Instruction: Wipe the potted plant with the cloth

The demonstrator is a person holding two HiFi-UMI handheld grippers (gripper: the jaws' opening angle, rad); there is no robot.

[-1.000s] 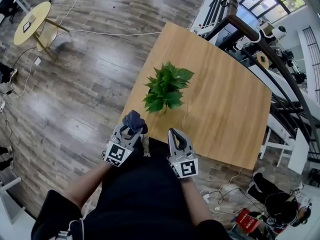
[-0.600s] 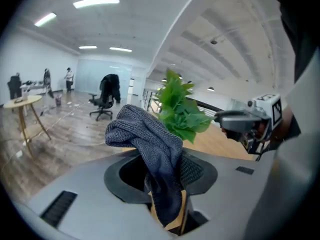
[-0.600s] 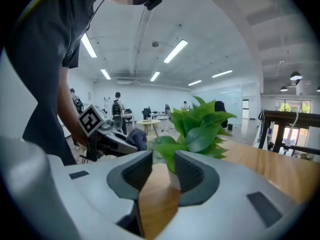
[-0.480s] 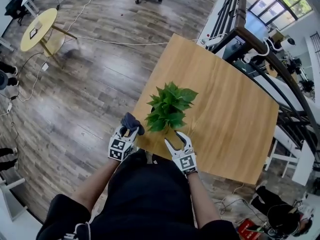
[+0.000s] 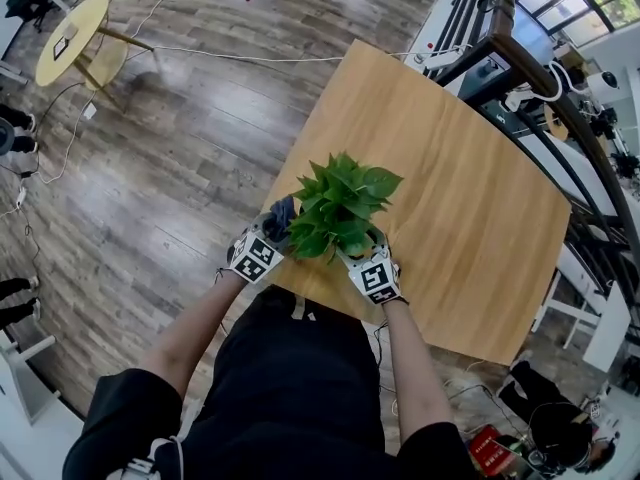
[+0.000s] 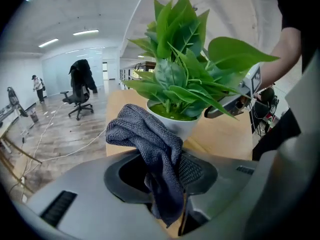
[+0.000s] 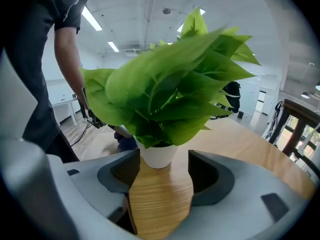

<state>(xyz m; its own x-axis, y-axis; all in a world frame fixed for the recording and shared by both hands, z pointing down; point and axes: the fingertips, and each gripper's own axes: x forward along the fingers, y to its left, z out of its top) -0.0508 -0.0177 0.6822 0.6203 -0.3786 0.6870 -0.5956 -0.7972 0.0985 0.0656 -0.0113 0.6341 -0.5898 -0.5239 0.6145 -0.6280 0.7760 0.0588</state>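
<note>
Wooden table [image 5: 470, 198] bears upright potted plant [image 5: 340, 208]; left fingers [image 6: 197, 171] clench cloth [image 6: 150, 149], right fingers [image 7: 210, 176] just opened, empty.

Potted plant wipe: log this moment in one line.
left gripper: shut on cloth, beside potted plant | right gripper: fingers just opened, pot at their tips, ungripped

The right gripper [image 7: 161, 181] has just been opening its jaws; only bare table [image 7: 235, 144] lies between them, and the potted plant [image 7: 165, 99] stands just at their tips.
</note>
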